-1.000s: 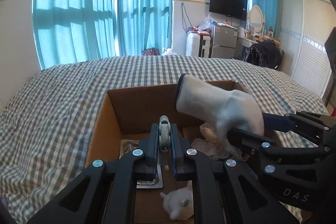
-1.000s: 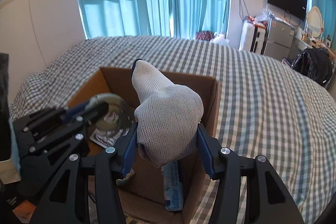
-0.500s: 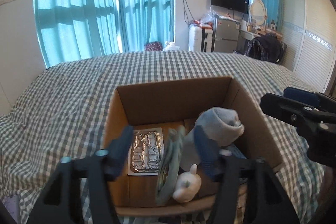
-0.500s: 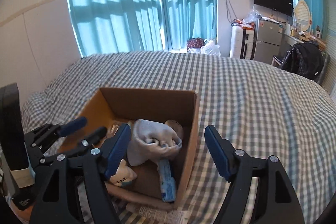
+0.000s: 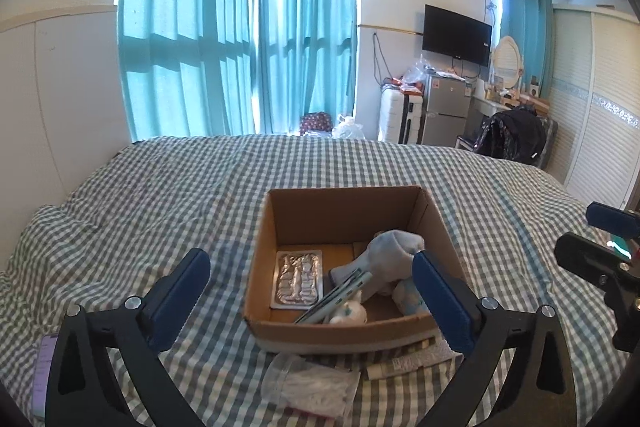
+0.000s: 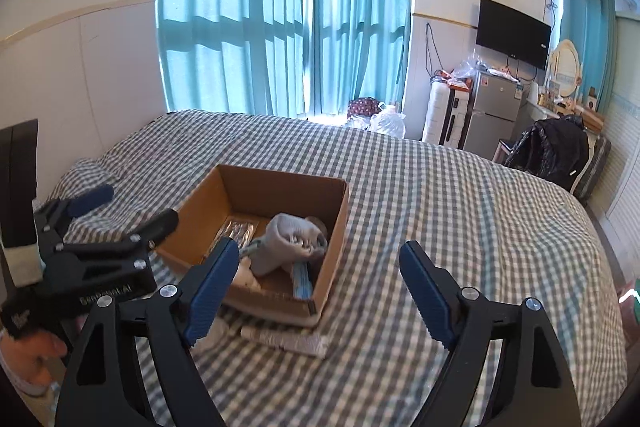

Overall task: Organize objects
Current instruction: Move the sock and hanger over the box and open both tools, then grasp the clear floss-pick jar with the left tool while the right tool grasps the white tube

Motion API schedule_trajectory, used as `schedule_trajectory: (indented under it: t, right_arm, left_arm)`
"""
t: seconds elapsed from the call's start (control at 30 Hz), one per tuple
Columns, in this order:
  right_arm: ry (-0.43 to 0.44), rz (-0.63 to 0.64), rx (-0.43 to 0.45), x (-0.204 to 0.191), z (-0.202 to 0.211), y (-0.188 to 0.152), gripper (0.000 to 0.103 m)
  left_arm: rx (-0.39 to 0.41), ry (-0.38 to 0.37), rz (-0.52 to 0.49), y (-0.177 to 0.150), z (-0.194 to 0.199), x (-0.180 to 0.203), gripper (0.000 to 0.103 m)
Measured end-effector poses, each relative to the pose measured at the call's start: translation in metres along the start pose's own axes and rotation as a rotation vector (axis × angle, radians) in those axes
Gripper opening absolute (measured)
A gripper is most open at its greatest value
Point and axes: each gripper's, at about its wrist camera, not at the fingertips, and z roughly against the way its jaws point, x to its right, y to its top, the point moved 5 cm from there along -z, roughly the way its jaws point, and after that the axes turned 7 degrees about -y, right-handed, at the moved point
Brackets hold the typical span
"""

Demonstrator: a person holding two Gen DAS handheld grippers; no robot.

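Note:
An open cardboard box [image 5: 438, 223] sits on the checked bed; it also shows in the right wrist view [image 6: 336, 223]. Inside lie a grey sock [image 5: 390, 253] [image 6: 286, 239], a silver blister pack [image 5: 298, 277] [image 6: 236, 229], a tape roll [image 5: 340, 293] on edge, a small white toy [image 5: 348, 313] and a blue packet [image 6: 302, 277]. My left gripper [image 5: 316, 293] is open and empty, held back above the box's near side. My right gripper [image 6: 320, 289] is open and empty, to the right of the box.
In front of the box lie a clear plastic bag [image 5: 312, 385] and a flat packet [image 5: 416, 357] [image 6: 288, 339]. A phone [image 5: 44, 367] lies at the left edge. Checked bedding [image 6: 460, 211] spreads all around. Curtains, a TV and a fridge stand far behind.
Both grippers opened and pulled back from the box. The left let go of the tape roll and the right let go of the sock; both now lie in the box.

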Motion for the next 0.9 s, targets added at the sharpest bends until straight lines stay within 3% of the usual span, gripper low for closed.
schedule_trajectory:
  t: [0.33, 0.67, 0.9]
  right_arm:
    - [0.013, 0.013, -0.011, -0.001, 0.02, -0.032, 0.088]
    - [0.013, -0.007, -0.152, -0.007, -0.036, -0.088, 0.088]
    - [0.003, 0.014, -0.234, -0.018, -0.079, -0.121, 0.088]
  left_arm:
    - [-0.054, 0.041, -0.012, -0.038, 0.021, -0.008, 0.103]
    - [-0.209, 0.041, 0.005, -0.107, -0.025, -0.009, 0.103]
    - [-0.286, -0.017, -0.026, -0.141, -0.058, 0.006, 0.103]
